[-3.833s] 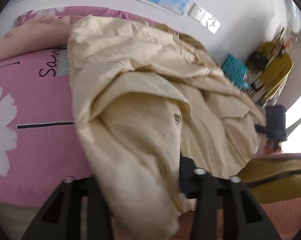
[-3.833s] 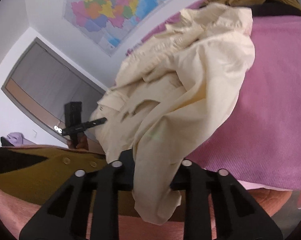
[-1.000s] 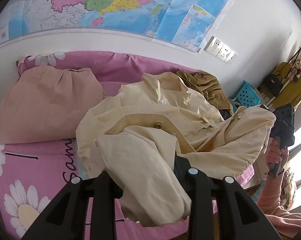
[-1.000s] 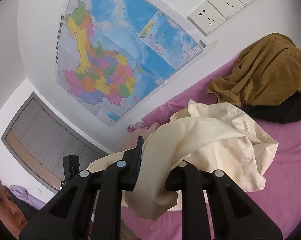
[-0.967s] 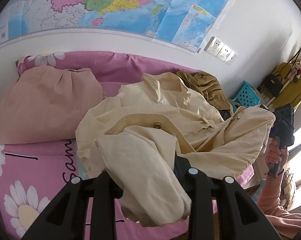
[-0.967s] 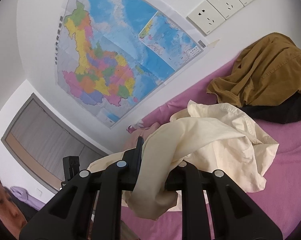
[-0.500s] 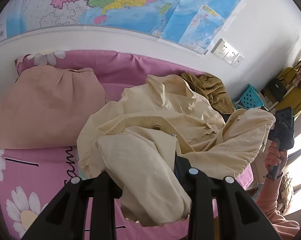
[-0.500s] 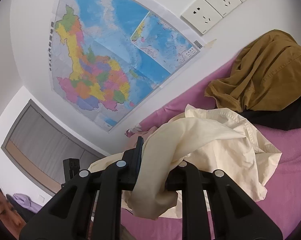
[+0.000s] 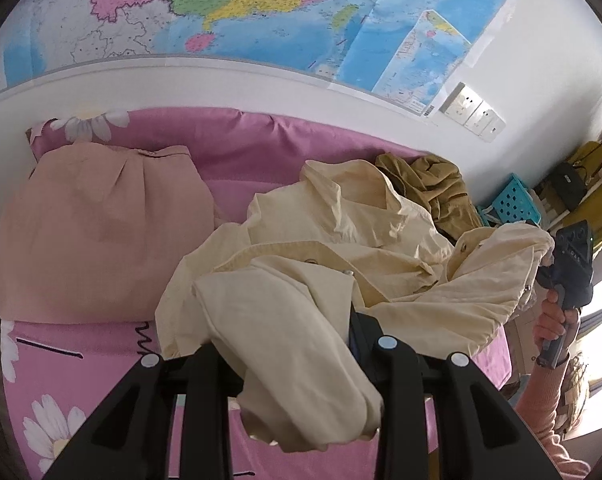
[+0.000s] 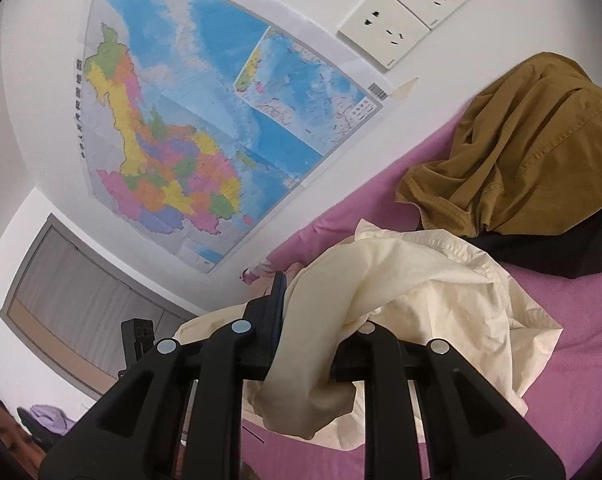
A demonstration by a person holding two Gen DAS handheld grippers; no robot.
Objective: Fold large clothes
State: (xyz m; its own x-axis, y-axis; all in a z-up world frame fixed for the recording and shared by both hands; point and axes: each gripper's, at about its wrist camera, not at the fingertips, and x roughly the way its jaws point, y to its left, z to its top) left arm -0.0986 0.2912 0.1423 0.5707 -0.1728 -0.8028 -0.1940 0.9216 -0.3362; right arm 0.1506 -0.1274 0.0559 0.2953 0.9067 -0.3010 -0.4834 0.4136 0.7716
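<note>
A large cream button-up garment (image 9: 341,232) lies crumpled on the pink bed (image 9: 241,152). My left gripper (image 9: 289,344) is shut on a bunched fold of it, which drapes over the fingers and hides the tips. My right gripper (image 10: 313,320) is shut on another part of the same cream garment (image 10: 433,292), held above the bed. The right gripper also shows in the left wrist view (image 9: 569,268), at the far right edge of the garment.
A folded tan-pink garment (image 9: 101,232) lies at the bed's left. A mustard-brown garment (image 10: 521,160) over a black one (image 10: 549,248) lies by the wall. A map (image 9: 221,12) and sockets (image 10: 413,12) are on the wall. A blue basket (image 9: 513,204) stands past the bed.
Both grippers keep their hold on the cream garment. They have lifted and moved slightly towards the wall, so the map and sockets look nearer. The garment hangs much the same.
</note>
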